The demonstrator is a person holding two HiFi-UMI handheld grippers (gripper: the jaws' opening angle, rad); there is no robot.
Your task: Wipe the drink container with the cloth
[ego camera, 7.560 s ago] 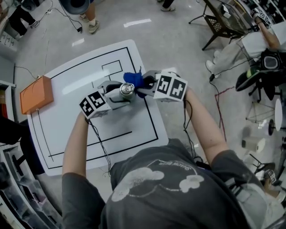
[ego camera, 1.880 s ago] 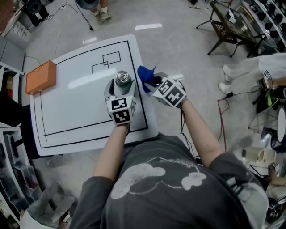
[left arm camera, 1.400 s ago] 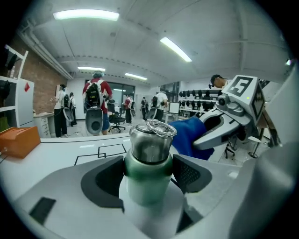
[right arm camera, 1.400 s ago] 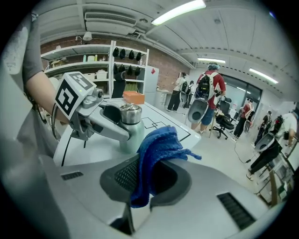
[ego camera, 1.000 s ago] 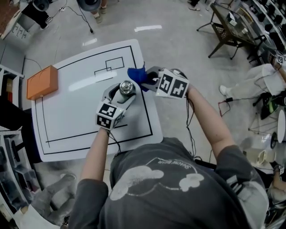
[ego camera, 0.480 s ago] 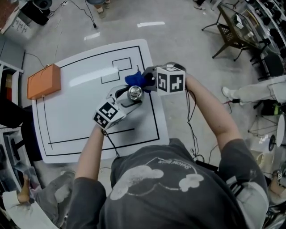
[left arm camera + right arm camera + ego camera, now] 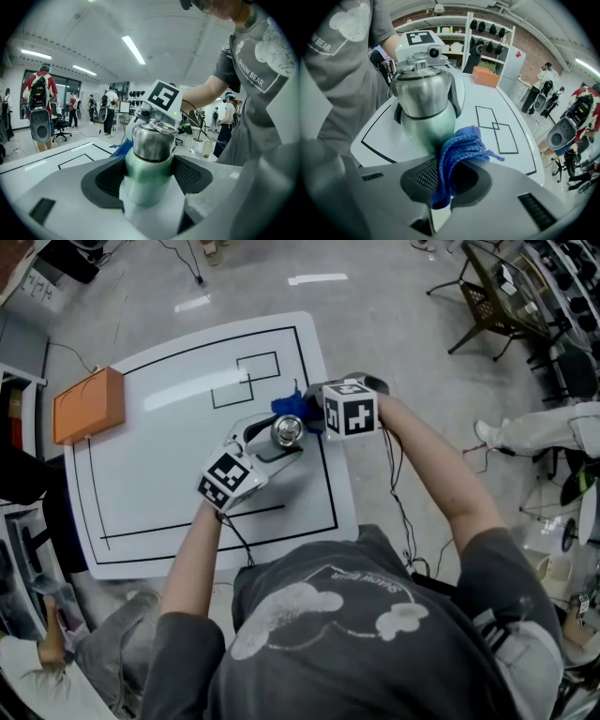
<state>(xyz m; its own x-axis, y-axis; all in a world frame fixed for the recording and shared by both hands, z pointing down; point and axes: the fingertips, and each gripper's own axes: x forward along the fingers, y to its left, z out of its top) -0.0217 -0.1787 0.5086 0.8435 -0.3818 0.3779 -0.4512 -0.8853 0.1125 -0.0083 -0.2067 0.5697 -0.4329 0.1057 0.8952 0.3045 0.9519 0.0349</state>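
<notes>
Jaws of the left gripper [image 7: 150, 174] are clamped on the green body of the drink container [image 7: 151, 154], just below its steel cap. The right gripper [image 7: 445, 180] is pinched shut on a fold of blue cloth [image 7: 461, 150], which presses against the container's side. From overhead, the cloth [image 7: 289, 406] sits at 12 o'clock of the container [image 7: 286, 430], and both are near the 3 o'clock edge of the white table [image 7: 169, 474]. An orange box [image 7: 88, 406] lies well apart at 9 o'clock. Only a narrow fold is held, so a hard rub could probably drag the cloth out of the jaws. A sideways push could likely twist the smooth container in its clamp, and a slip this close to the edge might send it off the table.
</notes>
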